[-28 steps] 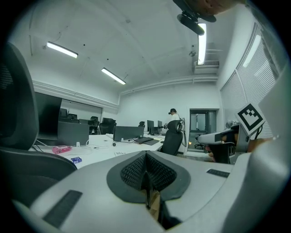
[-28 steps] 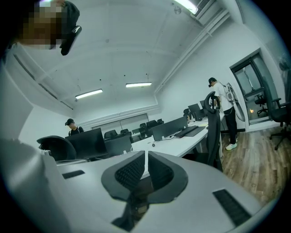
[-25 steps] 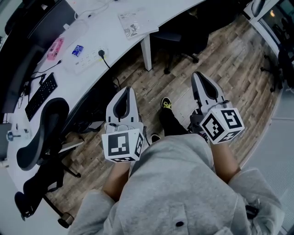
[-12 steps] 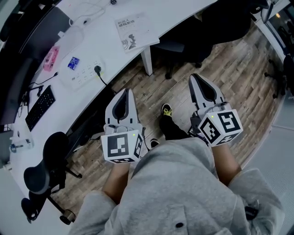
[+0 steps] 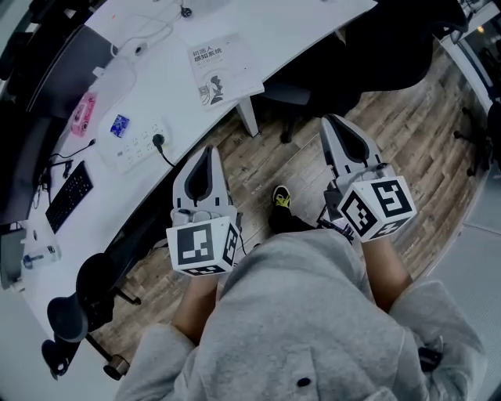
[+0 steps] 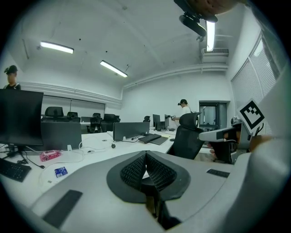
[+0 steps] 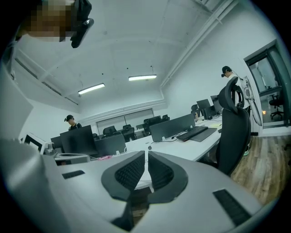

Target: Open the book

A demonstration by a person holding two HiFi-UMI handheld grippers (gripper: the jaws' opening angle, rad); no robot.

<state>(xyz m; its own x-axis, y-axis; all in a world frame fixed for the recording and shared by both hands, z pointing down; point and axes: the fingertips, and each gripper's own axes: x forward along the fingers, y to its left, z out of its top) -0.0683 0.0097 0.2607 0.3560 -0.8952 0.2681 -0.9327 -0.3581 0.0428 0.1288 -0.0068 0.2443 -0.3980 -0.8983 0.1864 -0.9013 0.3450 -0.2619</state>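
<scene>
The book (image 5: 225, 69) is a thin white booklet with a dark drawing on its cover. It lies closed near the front edge of the white desk (image 5: 329, 19) in the head view. My left gripper (image 5: 207, 153) is held over the wooden floor, short of the desk edge and below the book, jaws shut with nothing between them. My right gripper (image 5: 333, 122) hangs to the right over the floor, also shut and empty. In the left gripper view the shut jaws (image 6: 145, 154) point across the desk. The right gripper view shows its jaws (image 7: 146, 154) closed too.
A power strip (image 5: 141, 141), a blue card (image 5: 119, 125), a pink item (image 5: 83, 112) and a keyboard (image 5: 69, 197) lie on the desk's left part. The desk leg (image 5: 248, 117) stands below the book. An office chair (image 5: 86, 290) is at lower left; another chair (image 5: 313, 78) is under the desk.
The desk and book have slid lower and nearer in the head view. Both grippers have stayed shut and edged toward the desk.
</scene>
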